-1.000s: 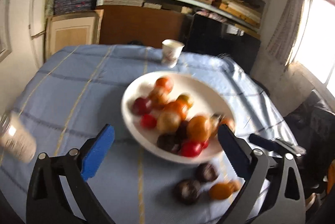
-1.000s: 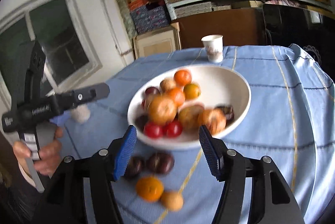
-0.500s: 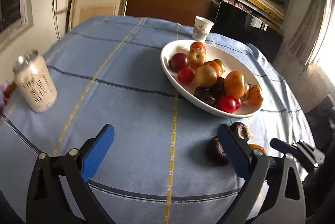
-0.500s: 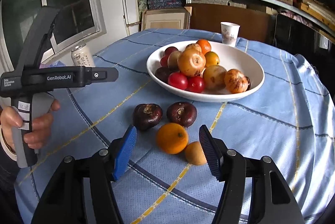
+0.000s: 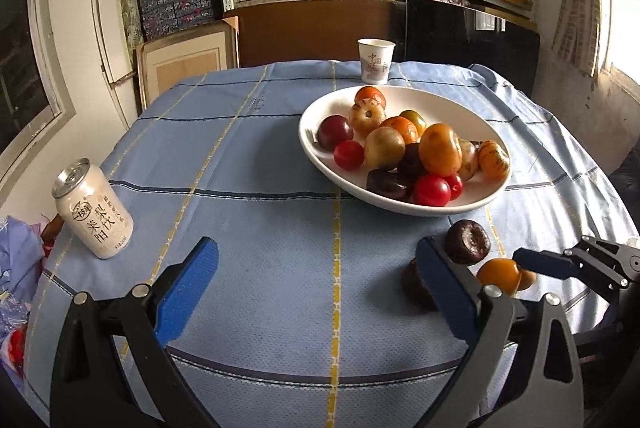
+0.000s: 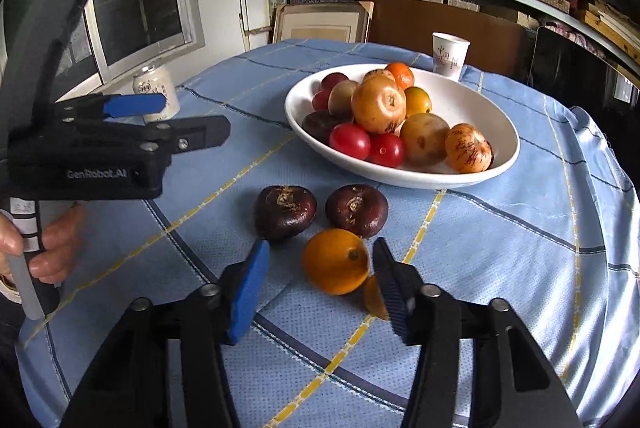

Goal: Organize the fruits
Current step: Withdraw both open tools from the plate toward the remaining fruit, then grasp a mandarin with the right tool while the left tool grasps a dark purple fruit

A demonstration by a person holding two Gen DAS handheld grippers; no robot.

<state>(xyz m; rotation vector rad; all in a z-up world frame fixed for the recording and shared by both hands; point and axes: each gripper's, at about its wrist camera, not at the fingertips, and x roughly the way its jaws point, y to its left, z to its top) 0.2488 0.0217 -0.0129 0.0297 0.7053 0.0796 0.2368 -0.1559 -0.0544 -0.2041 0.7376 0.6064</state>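
Observation:
A white bowl [image 6: 400, 181] heaped with several red, orange, yellow and dark fruits stands mid-table. In front of it on the blue cloth lie two dark round fruits [image 6: 285, 212] [image 6: 356, 210], an orange [image 6: 335, 262] and a small yellow-brown fruit [image 6: 372, 296], which my right finger half hides. My right gripper [image 6: 320, 248] straddles the orange. Its jaws are closing, with a gap still showing at each blue pad. My left gripper [image 5: 316, 252] stands wide open over bare cloth, left of the dark fruits [image 5: 467, 242]. Nothing is between its fingers.
A drink can [image 5: 94, 210] stands near the table's left edge beside crumpled bags [image 5: 16, 268]. A paper cup [image 5: 375, 60] sits behind the bowl [image 5: 320, 164]. A person's hand [image 6: 56, 248] holds the left gripper's handle. Shelves of boxes fill the back wall.
My right gripper has come down and forward over the loose fruits, and its jaws have narrowed around the orange. The left gripper drew back from the bowl and stayed open.

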